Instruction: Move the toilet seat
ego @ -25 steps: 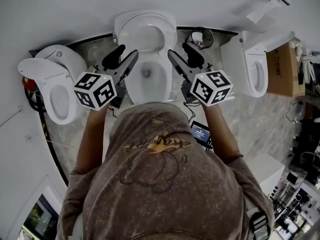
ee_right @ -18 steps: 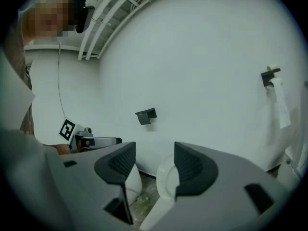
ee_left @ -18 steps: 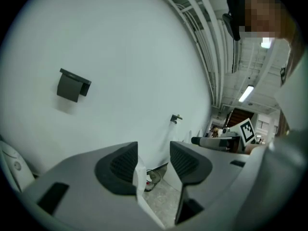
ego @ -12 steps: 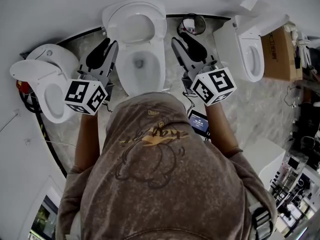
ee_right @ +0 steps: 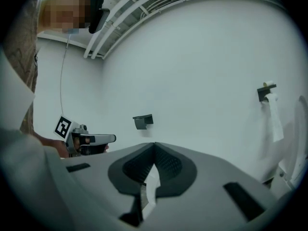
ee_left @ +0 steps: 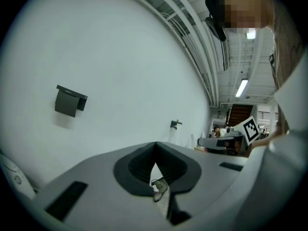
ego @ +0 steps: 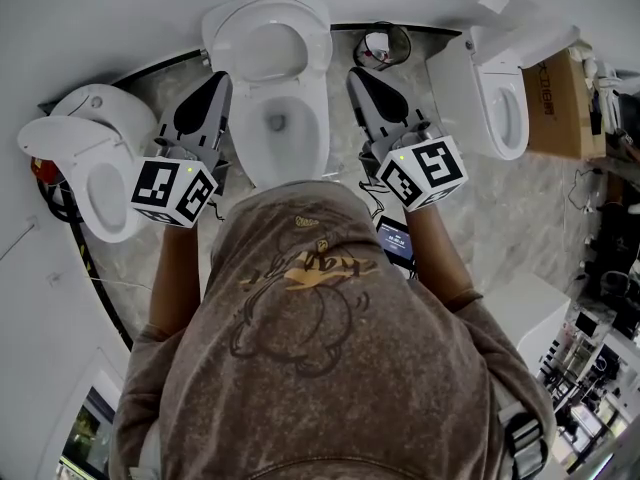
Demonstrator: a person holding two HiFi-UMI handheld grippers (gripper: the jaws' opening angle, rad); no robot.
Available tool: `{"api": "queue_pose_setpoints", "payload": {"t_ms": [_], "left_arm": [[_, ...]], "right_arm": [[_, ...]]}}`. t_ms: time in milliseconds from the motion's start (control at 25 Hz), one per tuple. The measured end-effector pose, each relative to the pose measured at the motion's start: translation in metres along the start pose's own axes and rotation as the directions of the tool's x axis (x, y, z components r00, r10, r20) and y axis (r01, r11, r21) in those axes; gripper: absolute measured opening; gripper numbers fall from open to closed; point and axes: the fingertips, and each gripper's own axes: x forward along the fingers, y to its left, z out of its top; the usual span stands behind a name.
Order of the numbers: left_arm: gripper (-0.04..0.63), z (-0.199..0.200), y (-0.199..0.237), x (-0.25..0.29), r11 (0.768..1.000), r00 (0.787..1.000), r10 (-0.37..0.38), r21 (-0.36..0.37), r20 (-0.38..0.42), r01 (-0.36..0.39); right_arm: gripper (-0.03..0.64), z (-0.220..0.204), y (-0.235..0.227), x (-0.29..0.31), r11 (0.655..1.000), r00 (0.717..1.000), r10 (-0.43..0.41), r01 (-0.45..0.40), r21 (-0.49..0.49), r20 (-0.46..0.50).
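The middle white toilet (ego: 285, 133) stands in front of me in the head view, its seat (ego: 268, 46) raised against the back wall above the open bowl. My left gripper (ego: 219, 78) hangs beside the bowl's left side, shut and empty. My right gripper (ego: 357, 74) hangs beside the bowl's right side, also shut on nothing. Neither touches the toilet. In the left gripper view the left gripper (ee_left: 155, 146) points at the bare white wall with its jaws together. The right gripper (ee_right: 154, 146) does the same in the right gripper view.
A second toilet (ego: 95, 168) stands at the left and a third (ego: 505, 108) at the right. A small bin (ego: 383, 44) sits by the wall, a cardboard box (ego: 560, 103) at far right. A dark wall holder (ee_left: 70, 100) and a hanging paper roll (ee_right: 272, 115) are on the wall.
Both grippers have gone from open to shut. They have drawn apart from the bowl's rim to either side of the toilet, and the left one has swung outward to the left.
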Motion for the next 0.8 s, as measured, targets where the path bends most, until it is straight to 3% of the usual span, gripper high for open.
{"api": "queue_pose_setpoints", "payload": {"t_ms": [360, 800], "left_arm": [[0.009, 0.0, -0.011, -0.002, 0.997, 0.997, -0.042, 0.075, 0.063, 0.037], [0.009, -0.02, -0.009, 0.001, 0.997, 0.995, -0.021, 0.083, 0.097, 0.013]], "right_arm": [[-0.003, 0.011, 0.01, -0.005, 0.991, 0.992, 0.071, -0.059, -0.121, 0.102], [-0.003, -0.02, 0.001, -0.002, 0.996, 0.993, 0.027, -0.017, -0.09, 0.111]]}}
